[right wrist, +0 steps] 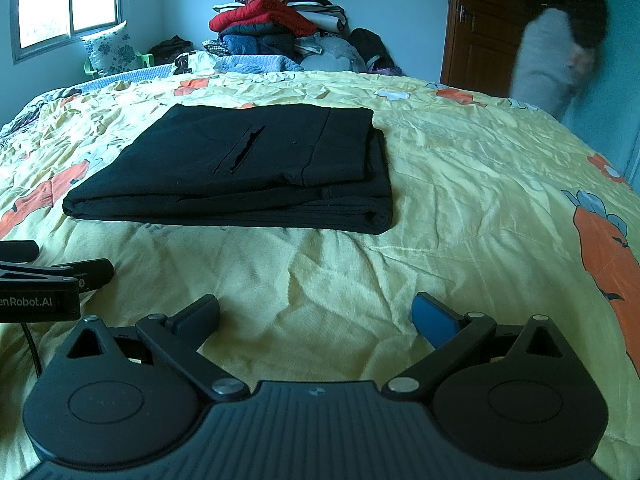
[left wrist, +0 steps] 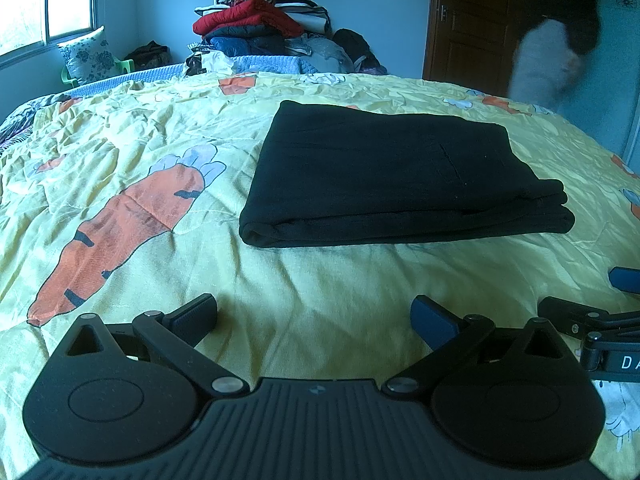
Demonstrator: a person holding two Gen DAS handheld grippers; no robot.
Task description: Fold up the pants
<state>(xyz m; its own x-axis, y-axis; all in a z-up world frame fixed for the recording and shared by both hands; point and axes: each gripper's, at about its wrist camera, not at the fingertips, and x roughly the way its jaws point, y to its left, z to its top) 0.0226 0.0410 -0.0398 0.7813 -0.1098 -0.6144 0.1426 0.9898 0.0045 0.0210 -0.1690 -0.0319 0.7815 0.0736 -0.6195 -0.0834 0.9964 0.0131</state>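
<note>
Pants (left wrist: 394,176): we find them folded flat on the bed (left wrist: 320,280), ahead of both grippers, apart.
Left gripper (left wrist: 314,318): wide, empty.
Right gripper (right wrist: 316,318): wide, empty.

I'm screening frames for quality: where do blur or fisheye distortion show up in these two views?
Left wrist view: the person by the door is motion-blurred; the pants are sharp; the bed bulges with fisheye curve. Right wrist view: same blurred person, crisp pants, dim bluish light.

Yellow carrot-print bedspread (left wrist: 320,280); clothes pile (left wrist: 260,20) at far edge; floral pillow (left wrist: 86,54) under window (left wrist: 44,0); brown door (left wrist: 472,16).
</note>
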